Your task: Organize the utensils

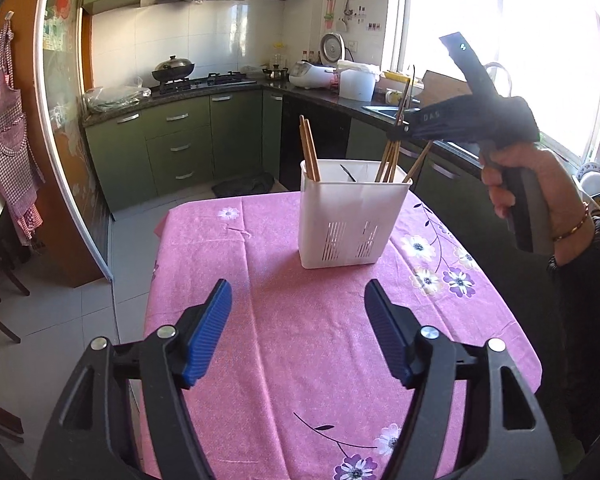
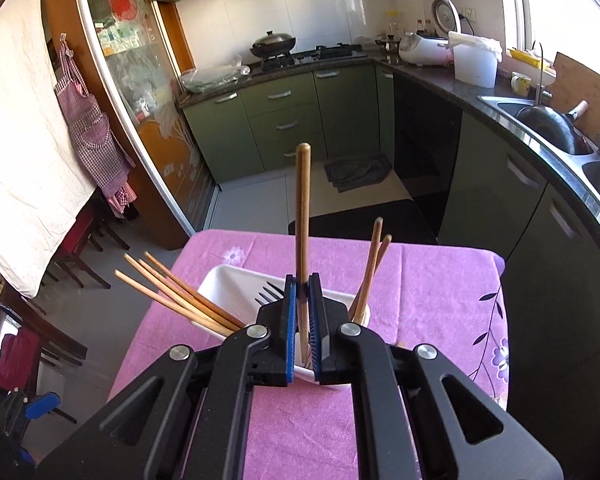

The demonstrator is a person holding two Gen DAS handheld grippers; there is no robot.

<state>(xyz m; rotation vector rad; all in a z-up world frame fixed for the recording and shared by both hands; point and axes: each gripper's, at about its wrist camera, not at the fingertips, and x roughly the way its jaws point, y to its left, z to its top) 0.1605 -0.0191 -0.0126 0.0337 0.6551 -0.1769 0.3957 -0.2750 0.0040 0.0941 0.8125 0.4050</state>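
Our right claw (image 2: pixel 302 280) pinches one wooden chopstick (image 2: pixel 302 208) upright above the white holder (image 1: pixel 348 216), which stands toward the tabletop's (image 1: pixel 300 340) far edge with more chopsticks (image 2: pixel 180 292) and a fork (image 2: pixel 269 294) inside. Our left claw (image 1: pixel 298 312) hangs wide open and empty over the near side, tilted downward.

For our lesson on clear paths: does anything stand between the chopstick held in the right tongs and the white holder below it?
Nothing visible blocks it. The right tongs grip the chopstick directly above the white utensil holder; chopsticks already inside lean toward the sides, and a black fork lies inside too.
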